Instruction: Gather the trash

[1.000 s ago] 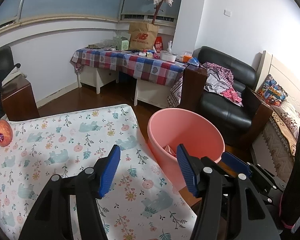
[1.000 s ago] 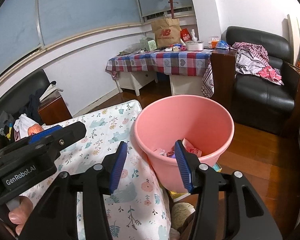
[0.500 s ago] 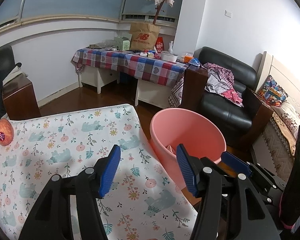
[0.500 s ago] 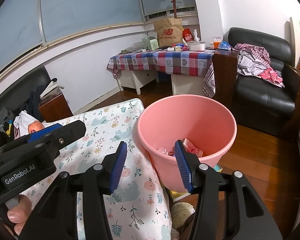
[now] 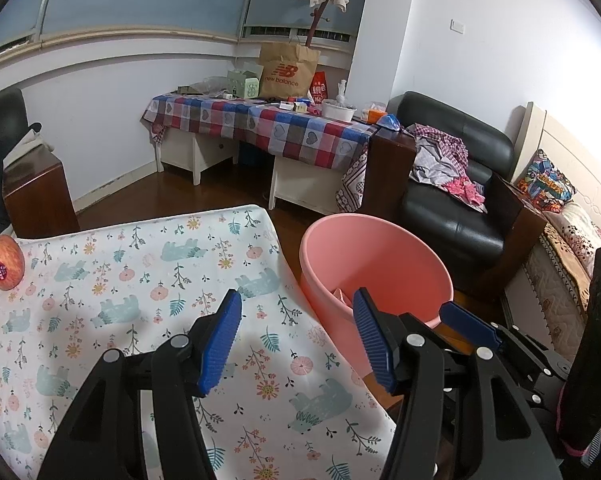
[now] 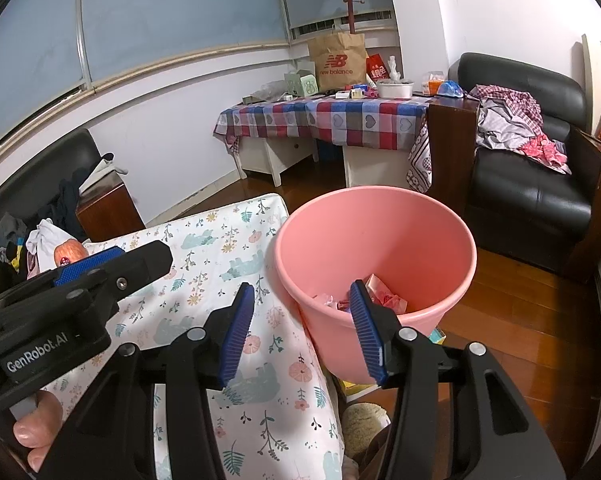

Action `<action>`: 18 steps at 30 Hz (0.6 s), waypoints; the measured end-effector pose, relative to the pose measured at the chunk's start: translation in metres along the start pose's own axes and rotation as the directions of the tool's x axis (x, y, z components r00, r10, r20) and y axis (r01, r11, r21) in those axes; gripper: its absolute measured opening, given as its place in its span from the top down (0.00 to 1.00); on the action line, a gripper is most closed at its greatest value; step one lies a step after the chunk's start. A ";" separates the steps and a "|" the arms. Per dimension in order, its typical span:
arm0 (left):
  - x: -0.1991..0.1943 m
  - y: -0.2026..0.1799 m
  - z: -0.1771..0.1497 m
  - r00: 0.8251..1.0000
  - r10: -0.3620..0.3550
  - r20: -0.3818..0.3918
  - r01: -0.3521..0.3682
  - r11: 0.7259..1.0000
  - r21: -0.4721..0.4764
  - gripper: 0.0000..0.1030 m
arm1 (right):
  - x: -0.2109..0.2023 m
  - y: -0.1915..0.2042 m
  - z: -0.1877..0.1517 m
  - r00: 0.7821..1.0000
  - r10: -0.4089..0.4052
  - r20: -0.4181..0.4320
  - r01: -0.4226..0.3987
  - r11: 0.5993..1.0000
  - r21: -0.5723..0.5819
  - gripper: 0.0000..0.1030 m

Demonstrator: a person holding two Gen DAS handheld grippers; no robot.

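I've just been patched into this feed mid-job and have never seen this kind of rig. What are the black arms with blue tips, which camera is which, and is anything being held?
There is no robot: a person carries a hand-held two-finger tool in each hand, each with a fisheye camera looking forward along its fingers. The left view shows the left tool, the right view the right tool; each also catches the other at its edge. Both stand open with nothing between their blue pads.

Below them is a table under a floral cloth, with an apple at its far left edge. Beside the table stands a pink bucket on the floor, with crumpled wrappers in its bottom.
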State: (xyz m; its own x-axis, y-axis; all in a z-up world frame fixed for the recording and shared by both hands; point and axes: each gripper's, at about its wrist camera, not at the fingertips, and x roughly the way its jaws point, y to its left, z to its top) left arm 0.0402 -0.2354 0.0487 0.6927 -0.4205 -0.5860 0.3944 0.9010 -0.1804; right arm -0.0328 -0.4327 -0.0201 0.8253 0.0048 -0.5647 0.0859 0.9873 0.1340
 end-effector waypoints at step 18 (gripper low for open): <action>0.000 -0.001 -0.004 1.000 -0.001 -0.004 0.001 1.000 0.000 0.44 | 0.000 0.000 0.001 1.000 0.000 0.000 0.000 1.000 -0.001 0.51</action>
State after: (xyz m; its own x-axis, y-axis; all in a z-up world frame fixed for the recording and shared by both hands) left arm 0.0374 -0.2361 0.0462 0.6897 -0.4212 -0.5889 0.3953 0.9005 -0.1811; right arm -0.0322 -0.4331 -0.0192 0.8251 0.0048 -0.5650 0.0856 0.9874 0.1334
